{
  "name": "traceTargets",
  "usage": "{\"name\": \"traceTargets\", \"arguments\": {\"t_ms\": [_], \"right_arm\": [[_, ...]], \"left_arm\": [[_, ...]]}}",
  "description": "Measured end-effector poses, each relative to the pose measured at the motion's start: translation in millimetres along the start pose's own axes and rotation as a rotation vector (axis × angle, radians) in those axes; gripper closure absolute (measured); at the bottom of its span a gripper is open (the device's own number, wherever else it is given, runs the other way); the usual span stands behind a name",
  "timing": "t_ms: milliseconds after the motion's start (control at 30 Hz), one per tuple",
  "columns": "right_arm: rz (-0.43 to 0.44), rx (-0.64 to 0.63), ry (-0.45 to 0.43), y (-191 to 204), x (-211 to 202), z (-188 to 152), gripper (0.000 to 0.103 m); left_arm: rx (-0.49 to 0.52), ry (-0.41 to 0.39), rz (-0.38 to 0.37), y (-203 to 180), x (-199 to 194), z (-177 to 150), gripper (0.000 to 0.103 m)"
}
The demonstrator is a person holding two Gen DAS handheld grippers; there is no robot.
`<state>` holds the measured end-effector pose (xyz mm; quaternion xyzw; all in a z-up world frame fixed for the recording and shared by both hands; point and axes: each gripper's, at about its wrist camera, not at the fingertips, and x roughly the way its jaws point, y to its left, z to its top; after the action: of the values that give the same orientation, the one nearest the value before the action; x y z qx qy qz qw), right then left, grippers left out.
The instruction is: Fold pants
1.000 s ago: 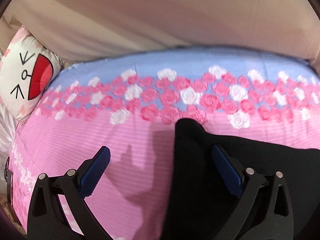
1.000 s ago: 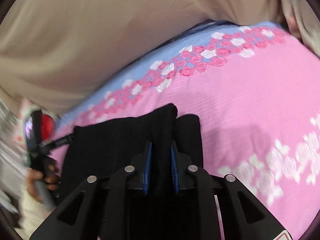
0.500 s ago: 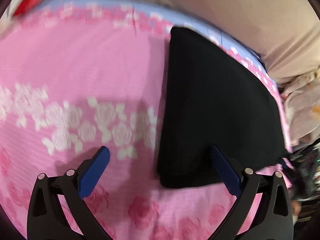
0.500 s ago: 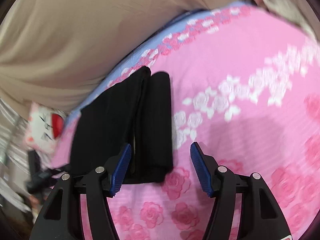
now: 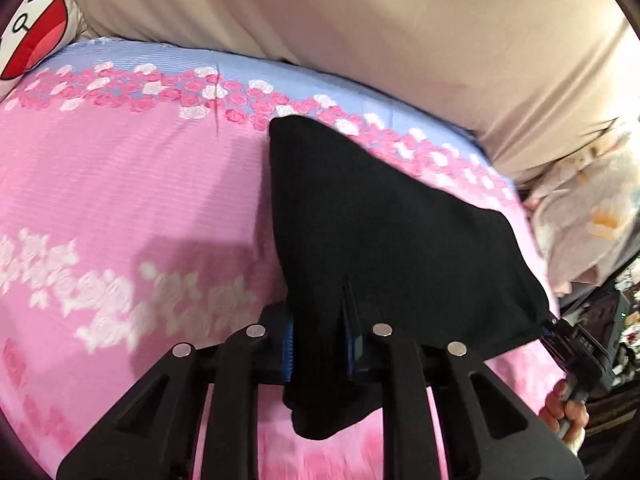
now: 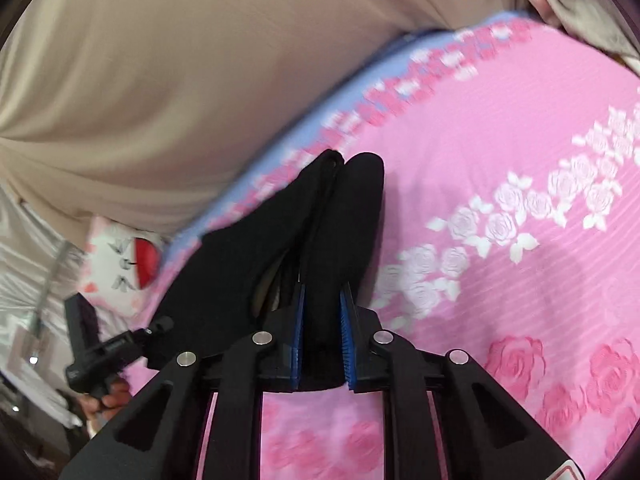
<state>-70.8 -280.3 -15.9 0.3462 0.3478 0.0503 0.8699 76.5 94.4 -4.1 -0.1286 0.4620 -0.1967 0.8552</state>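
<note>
the folded black pants (image 5: 384, 216) hide both grippers' pads; left gripper (image 5: 318, 350) and right gripper (image 6: 322, 338) each clamp an edge.

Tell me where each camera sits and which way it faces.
Left wrist: sits on the left gripper, looking along its fingers at the black pants on the pink bedspread; the person's right hand shows.
Right wrist: sits on the right gripper, facing the pants' near edge.
Shared: pants, bedspread, beige headboard.
</note>
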Motion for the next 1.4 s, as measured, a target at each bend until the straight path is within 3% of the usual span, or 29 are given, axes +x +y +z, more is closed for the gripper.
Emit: {"name": "traceTargets", "arguments": {"t_ms": [100, 167, 200, 233, 267, 333, 400, 433, 500, 533, 600, 700, 767, 867, 900, 1033, 1100, 1167, 1200, 1233, 1300, 1333, 1400], "right_arm": [[0.003, -0.031, 0.019, 11.3, -17.8, -16.1, 0.089], [-0.032, -0.016, 0.051, -0.4, -12.2, -33.5, 0.086], [-0.08, -0.012, 0.091, -12.5, -1.2, -45.1, 0.079], [-0.125, -0.012, 0.115, -19.6, 5.9, -51.0, 0.078], [-0.072, 0.036, 0.069, -31.5, -0.3, -54.5, 0.077], [-0.081, 0.09, 0.047, -34.9, -19.7, -45.3, 0.069], [-0.128, 0.008, -0.036, -18.8, -42.9, -31.8, 0.062], [-0.132, -0.035, -0.047, -10.1, -48.1, -26.8, 0.052], [-0.109, -0.118, -0.051, 14.1, -50.2, -11.8, 0.038], [-0.083, -0.148, -0.035, 24.4, -43.5, -5.9, 0.037], [-0.059, -0.202, 0.012, 41.3, -21.4, 0.5, 0.036], [-0.106, -0.263, 0.088, 49.4, 26.6, 11.6, 0.031], [-0.137, -0.25, 0.149, 42.2, 58.0, 14.6, 0.031], [-0.116, -0.284, 0.145, 52.3, 68.1, 11.0, 0.088], [-0.115, -0.285, 0.127, 59.2, 62.9, 10.5, 0.094], [-0.031, -0.33, -0.01, 93.3, 15.5, 20.1, 0.095], [-0.083, -0.351, -0.032, 93.6, 16.6, 18.9, 0.095], [-0.23, -0.318, 0.056, 63.0, 50.7, 13.5, 0.091], [-0.283, -0.296, 0.105, 47.5, 66.8, 8.3, 0.087], [-0.237, -0.241, 0.063, 37.9, 60.4, 5.9, 0.085], [-0.228, -0.196, 0.039, 44.7, 38.5, 9.7, 0.082], [-0.238, -0.212, -0.046, 58.7, 16.5, 11.5, 0.081], [-0.207, -0.274, -0.121, 85.8, -7.3, 12.2, 0.081]], "left_arm": [[-0.007, 0.021, 0.016, 8.1, -25.4, -24.4, 0.085], [-0.052, 0.091, 0.03, 22.3, -13.9, -46.3, 0.083], [-0.066, 0.126, 0.047, 29.7, -2.9, -52.7, 0.075], [-0.093, 0.13, 0.073, 38.1, 6.8, -60.6, 0.068], [-0.113, 0.11, 0.078, 41.6, 3.0, -60.4, 0.063], [-0.076, 0.065, 0.125, 34.2, -17.2, -50.8, 0.064], [0.0, -0.055, 0.222, 19.1, -44.0, -39.7, 0.06], [0.033, -0.106, 0.267, 12.2, -53.6, -36.2, 0.053], [0.096, -0.224, 0.356, -6.1, -68.2, -23.4, 0.023], [0.124, -0.271, 0.392, -17.6, -70.1, -18.1, 0.02], [0.168, -0.289, 0.42, -33.3, -62.7, -12.1, 0.017], [0.197, -0.246, 0.421, -48.9, -34.6, -8.6, 0.015], [0.192, -0.198, 0.418, -48.7, -19.0, -7.5, 0.015], [0.192, -0.169, 0.426, -46.5, -6.9, -12.1, 0.015], [0.193, -0.167, 0.436, -43.7, -8.4, -17.3, 0.015], [0.214, -0.178, 0.524, -37.5, 2.7, -18.7, 0.011], [0.237, -0.176, 0.597, -32.3, 16.1, -21.5, 0.011], [0.247, -0.149, 0.649, -25.2, 33.5, -25.5, 0.009], [0.245, -0.138, 0.644, -22.7, 37.8, -26.9, 0.009], [0.233, -0.135, 0.637, -20.3, 36.9, -28.0, 0.009], [0.222, -0.148, 0.623, -19.0, 25.2, -26.5, 0.01], [0.204, -0.154, 0.608, -17.0, 16.7, -24.4, 0.01], [0.156, -0.18, 0.564, -11.0, 2.0, -20.0, 0.01]]}}
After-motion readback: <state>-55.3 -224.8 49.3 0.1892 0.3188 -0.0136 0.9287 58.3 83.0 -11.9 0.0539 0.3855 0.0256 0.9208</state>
